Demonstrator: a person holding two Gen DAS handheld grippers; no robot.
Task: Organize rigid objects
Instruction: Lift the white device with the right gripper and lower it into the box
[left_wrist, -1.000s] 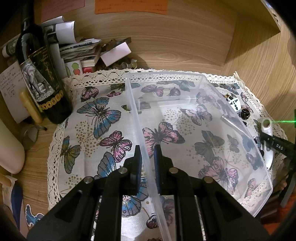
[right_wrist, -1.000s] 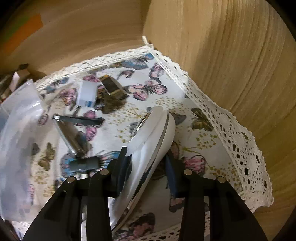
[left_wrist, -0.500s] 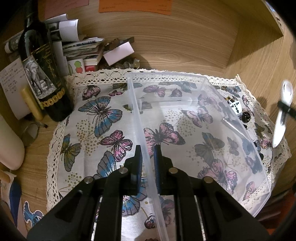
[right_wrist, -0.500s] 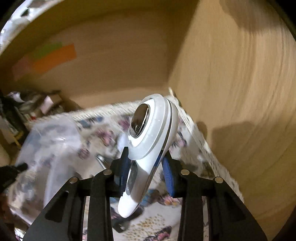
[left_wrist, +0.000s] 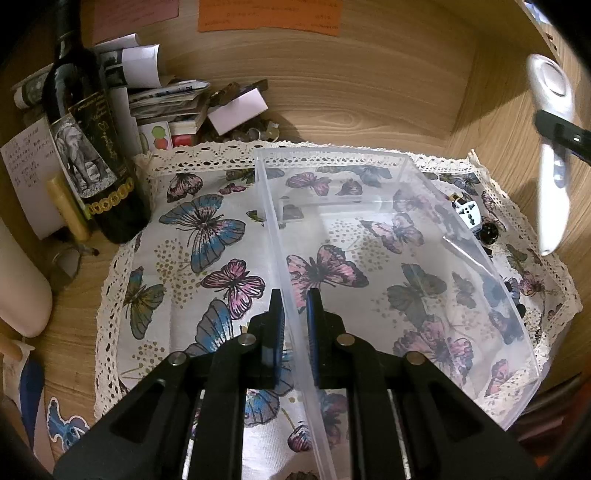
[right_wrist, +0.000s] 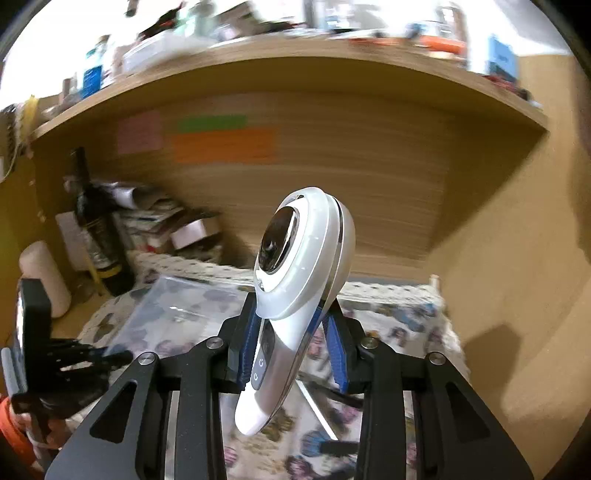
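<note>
So the white handheld device (right_wrist: 295, 295), the one with the shiny metal head and two little buttons on its handle, is up in the air, well above the clear plastic bin (left_wrist: 388, 236) and off to the bin's right side. The right gripper (right_wrist: 291, 332) has it pinched by the handle, blue pads pressed against both sides, head pointing up and tilted a bit. You can also spot it from the left wrist cam near the wooden side wall (left_wrist: 498, 122).

The bin sits on the butterfly cloth (left_wrist: 207, 240) with the lace edge, nothing inside it that I can see. The left gripper (left_wrist: 293, 306) is clamped tight on the bin's near left wall, one finger inside and one outside.

Just past the bin's right wall there's a white plug adapter (left_wrist: 467, 214) and a few small dark bits lying on the cloth. Behind the bin's left corner stands a dark wine bottle (left_wrist: 92, 147), with a messy pile of papers (left_wrist: 162, 99) next to it.
</note>
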